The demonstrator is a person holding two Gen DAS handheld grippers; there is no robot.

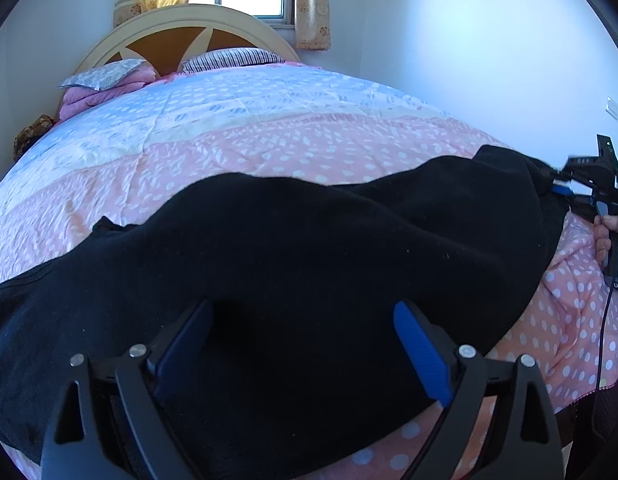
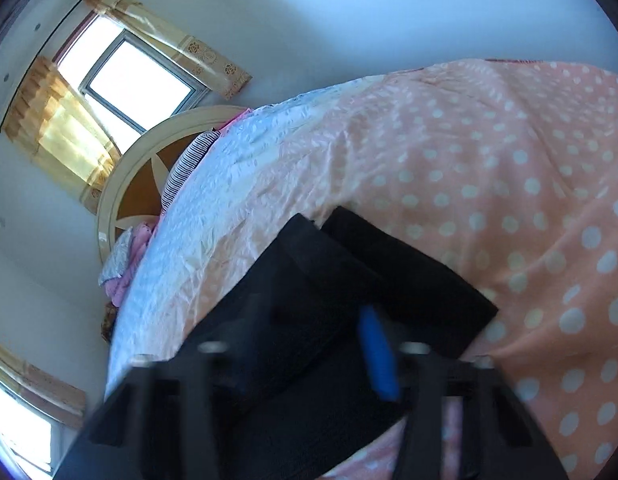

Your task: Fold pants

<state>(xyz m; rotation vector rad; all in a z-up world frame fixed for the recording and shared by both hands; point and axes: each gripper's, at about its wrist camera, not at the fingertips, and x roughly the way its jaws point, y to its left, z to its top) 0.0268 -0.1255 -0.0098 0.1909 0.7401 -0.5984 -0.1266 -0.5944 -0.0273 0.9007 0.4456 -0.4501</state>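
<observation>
A bed's dotted pink-and-blue quilt (image 1: 269,128) carries black pants (image 1: 309,248) spread across its near end. Far beyond the pants, at the headboard (image 1: 181,20), lie pillows (image 1: 233,58) and pink bedding (image 1: 89,98).

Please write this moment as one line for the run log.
step: fold pants | pants: on bed, partly lifted | left gripper: open, over pants | right gripper: at pants edge, grip unclear
</observation>
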